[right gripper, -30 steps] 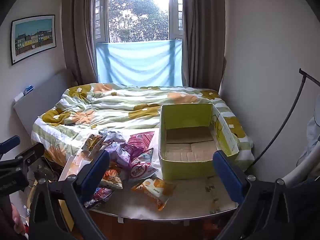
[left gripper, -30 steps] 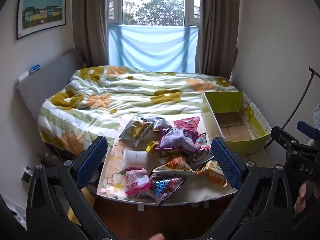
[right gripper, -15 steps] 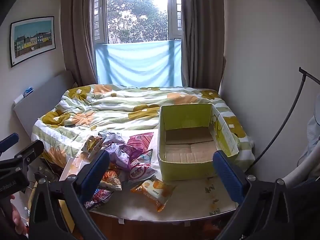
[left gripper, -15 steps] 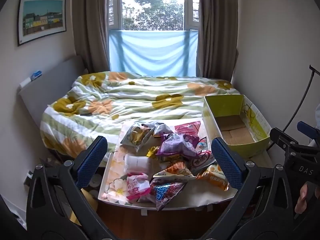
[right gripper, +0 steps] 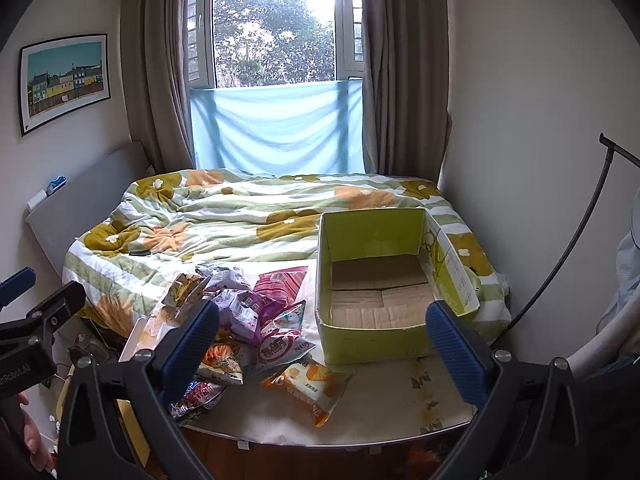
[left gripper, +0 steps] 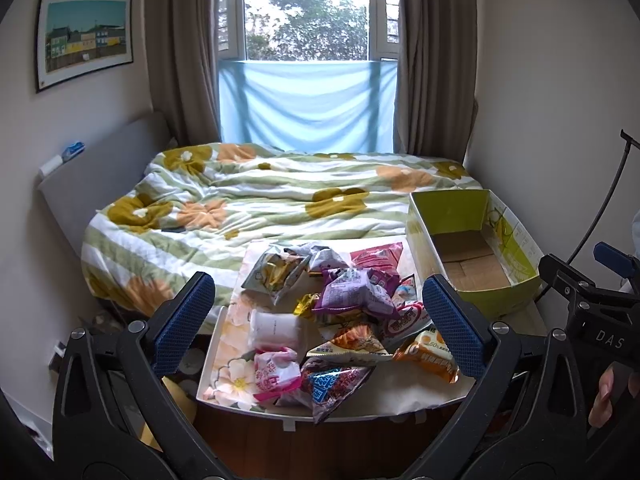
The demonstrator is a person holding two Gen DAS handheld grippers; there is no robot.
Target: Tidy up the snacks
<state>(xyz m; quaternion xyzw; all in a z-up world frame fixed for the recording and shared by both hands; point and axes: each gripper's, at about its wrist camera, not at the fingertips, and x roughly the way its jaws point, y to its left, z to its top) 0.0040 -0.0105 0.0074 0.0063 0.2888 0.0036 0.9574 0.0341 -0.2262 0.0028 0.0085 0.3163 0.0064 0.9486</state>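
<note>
A heap of several snack bags lies on a white floral table (left gripper: pixel 420 394) at the foot of the bed. A purple bag (left gripper: pixel 354 294) tops the pile, with a pink bag (left gripper: pixel 276 374) and an orange bag (left gripper: pixel 428 356) at the near edge. An open green cardboard box (left gripper: pixel 472 254) with nothing inside stands at the right of the table (right gripper: pixel 384 408); the right wrist view shows the box (right gripper: pixel 380 332) beside the orange bag (right gripper: pixel 310 382) and the purple bag (right gripper: pixel 248 308). My left gripper (left gripper: pixel 318 324) is open, held short of the pile. My right gripper (right gripper: pixel 322 350) is open in front of the box.
A bed with a flowered quilt (left gripper: pixel 260 204) fills the room behind the table. Walls close in on both sides, with a curtained window (left gripper: pixel 308 12) at the far end. A black curved rod (right gripper: pixel 576 240) stands at the right. A hand (left gripper: pixel 608 396) holds the other gripper's handle.
Both views have tilted slightly upward, so the table and snacks sit lower in frame. Both grippers stay open and nothing on the table has moved.
</note>
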